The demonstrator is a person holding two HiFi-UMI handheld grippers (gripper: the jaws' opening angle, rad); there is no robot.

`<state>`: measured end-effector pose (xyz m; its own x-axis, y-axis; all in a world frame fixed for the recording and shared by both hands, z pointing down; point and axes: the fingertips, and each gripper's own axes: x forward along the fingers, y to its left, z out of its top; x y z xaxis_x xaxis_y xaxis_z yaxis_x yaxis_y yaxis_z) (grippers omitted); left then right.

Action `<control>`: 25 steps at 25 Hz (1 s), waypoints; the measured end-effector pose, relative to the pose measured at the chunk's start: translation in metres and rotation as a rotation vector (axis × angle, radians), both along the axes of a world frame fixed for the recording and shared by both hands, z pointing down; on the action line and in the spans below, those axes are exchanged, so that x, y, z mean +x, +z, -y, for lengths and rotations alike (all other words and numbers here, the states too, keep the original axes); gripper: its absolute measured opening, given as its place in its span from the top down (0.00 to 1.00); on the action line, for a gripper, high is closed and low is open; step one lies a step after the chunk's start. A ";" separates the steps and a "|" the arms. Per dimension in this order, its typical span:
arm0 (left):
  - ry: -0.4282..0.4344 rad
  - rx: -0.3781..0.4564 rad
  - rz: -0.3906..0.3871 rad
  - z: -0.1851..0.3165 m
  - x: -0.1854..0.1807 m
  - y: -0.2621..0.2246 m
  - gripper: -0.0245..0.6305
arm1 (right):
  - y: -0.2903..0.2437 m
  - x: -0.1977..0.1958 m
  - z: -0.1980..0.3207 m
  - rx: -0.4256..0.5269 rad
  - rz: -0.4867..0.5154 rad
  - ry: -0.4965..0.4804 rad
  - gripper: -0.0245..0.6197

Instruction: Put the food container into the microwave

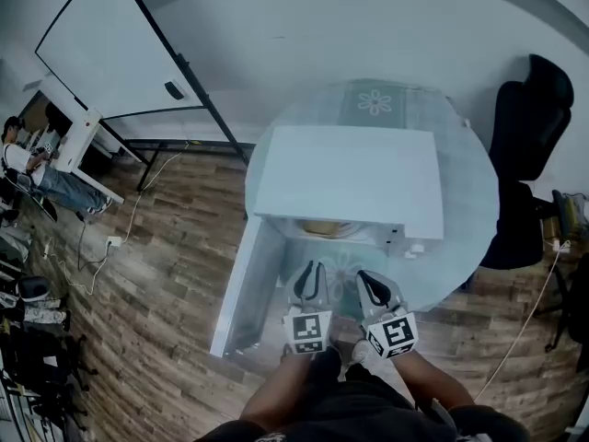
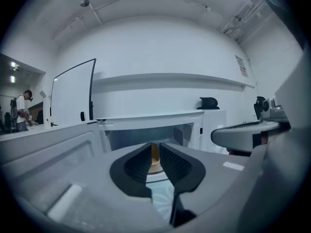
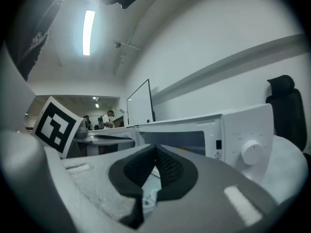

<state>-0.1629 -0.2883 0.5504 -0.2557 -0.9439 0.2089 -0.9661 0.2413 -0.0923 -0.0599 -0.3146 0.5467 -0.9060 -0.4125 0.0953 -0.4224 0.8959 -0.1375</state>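
Round table (image 1: 465,201) carries the open microwave (image 1: 350,178), the container (image 1: 324,227) inside. At its near edge, left gripper (image 1: 310,274) is held barely parted, right gripper (image 1: 373,285) together, both empty. The door (image 1: 241,288) should be pushed shut squarely.

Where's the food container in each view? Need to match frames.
Head view: food container at centre, inside the open microwave.
Left gripper view: low centre, in the cavity.
Right gripper view: cannot make it out.
Shared landmark: the microwave.

No legible text; warning triangle (image 3: 217,154) on microwave (image 3: 243,130).
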 end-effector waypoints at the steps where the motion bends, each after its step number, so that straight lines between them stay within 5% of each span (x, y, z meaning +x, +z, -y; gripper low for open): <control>1: 0.003 0.000 -0.003 -0.004 0.002 -0.004 0.92 | -0.002 0.002 -0.003 0.001 -0.003 -0.004 0.96; 12: 0.030 0.061 -0.037 -0.040 0.027 -0.032 0.95 | -0.065 0.007 -0.019 0.140 0.053 -0.092 0.96; 25: 0.006 0.111 -0.031 -0.054 0.044 -0.063 0.95 | -0.123 0.020 -0.032 0.162 0.160 -0.129 0.96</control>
